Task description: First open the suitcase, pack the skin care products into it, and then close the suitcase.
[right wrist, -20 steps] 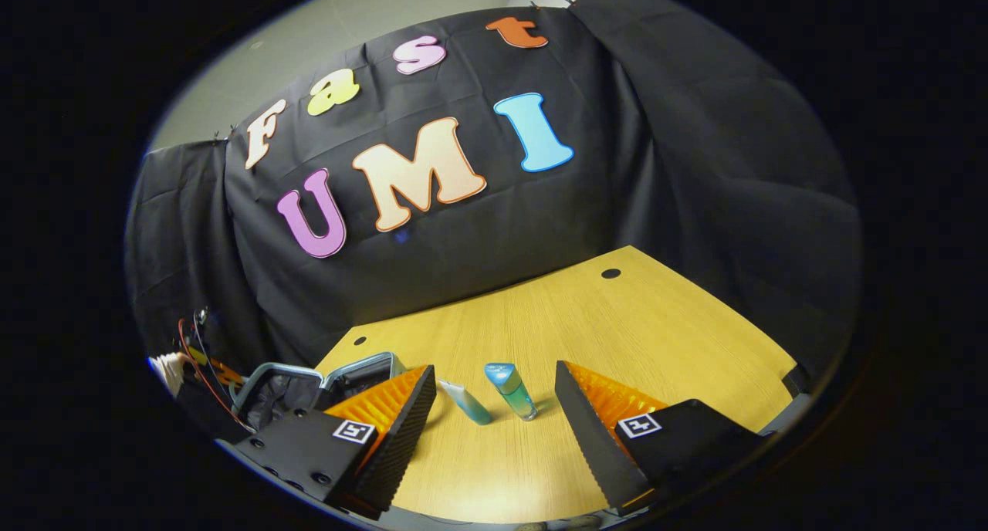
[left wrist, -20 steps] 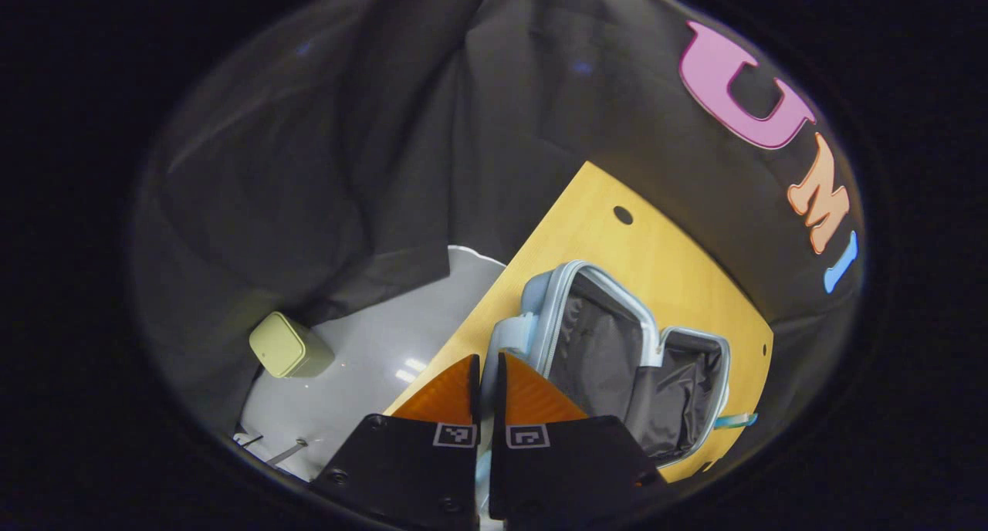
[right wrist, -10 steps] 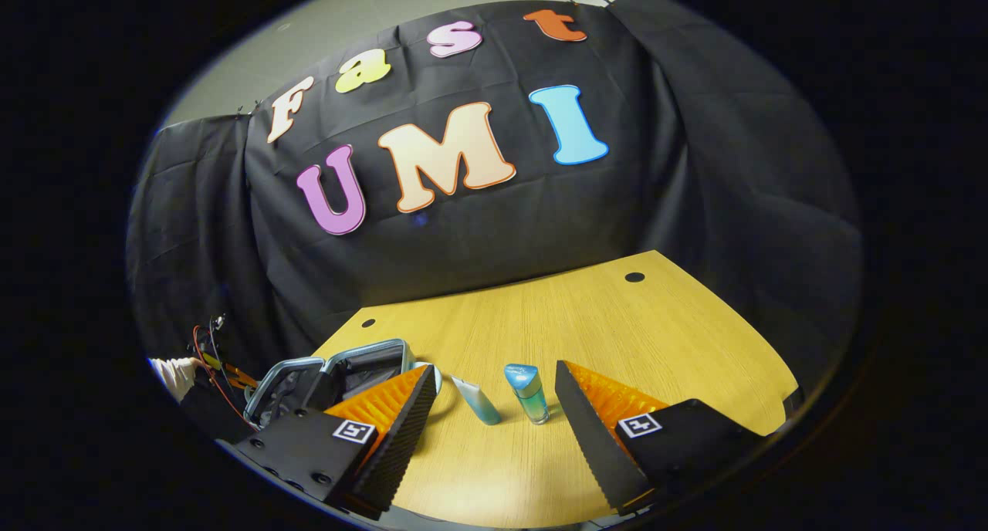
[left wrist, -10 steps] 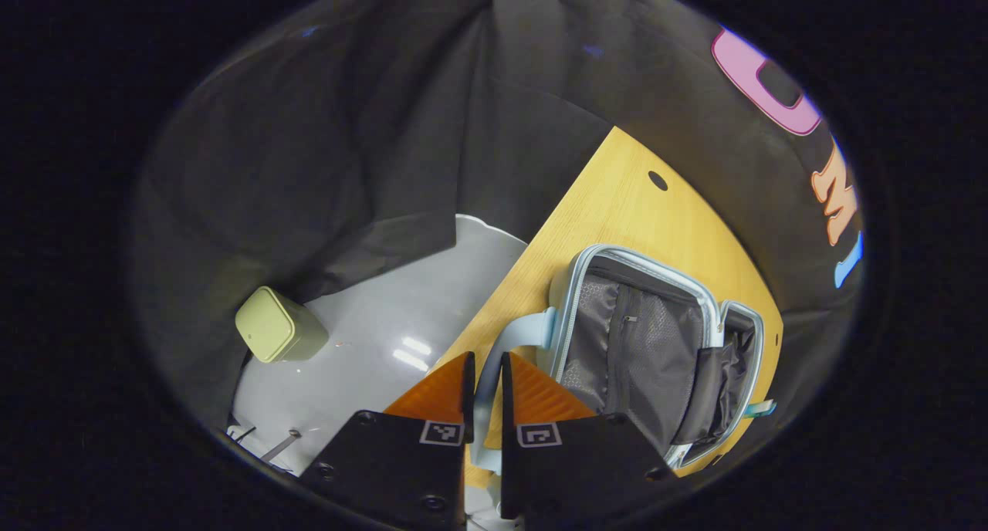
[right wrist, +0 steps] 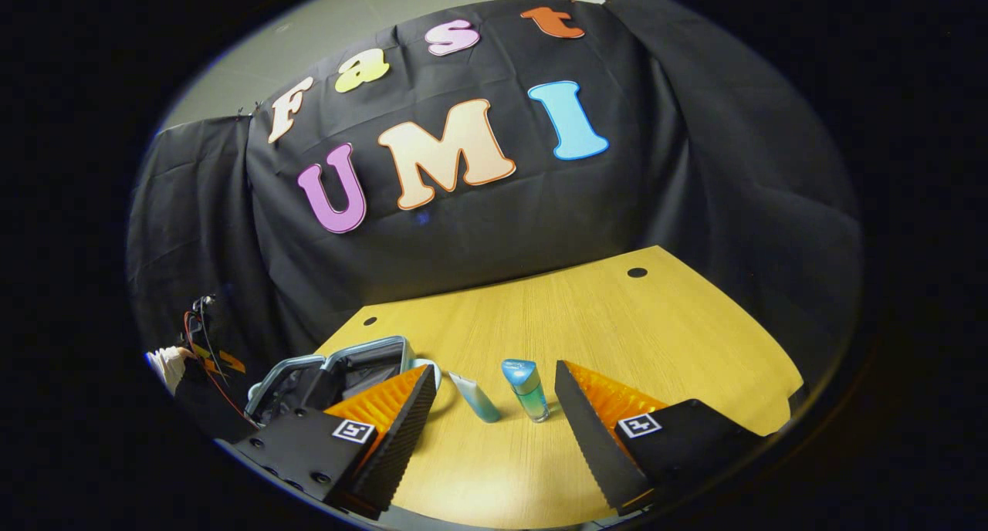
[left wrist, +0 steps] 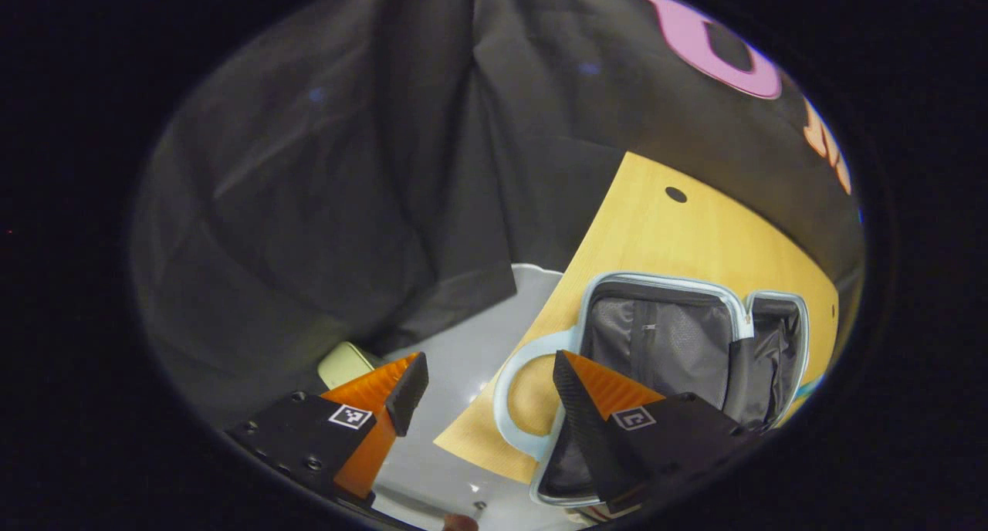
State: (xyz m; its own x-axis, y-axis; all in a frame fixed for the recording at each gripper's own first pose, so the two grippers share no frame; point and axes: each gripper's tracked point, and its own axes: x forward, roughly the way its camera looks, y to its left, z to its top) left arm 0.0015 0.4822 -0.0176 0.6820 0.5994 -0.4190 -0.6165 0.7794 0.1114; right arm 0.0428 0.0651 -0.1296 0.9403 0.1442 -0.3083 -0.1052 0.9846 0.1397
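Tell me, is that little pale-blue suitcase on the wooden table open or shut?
Open. The pale-blue suitcase lies spread flat on the wooden table, both grey-lined halves showing.

The open suitcase (right wrist: 340,373) lies flat at the near left corner of the wooden table (right wrist: 617,322), its lined halves clear of any contents. Just right of the suitcase, a lying tube (right wrist: 475,396) and an upright blue-capped bottle (right wrist: 526,388) stand in the way. Beyond them, bare tabletop runs to the black cloth.
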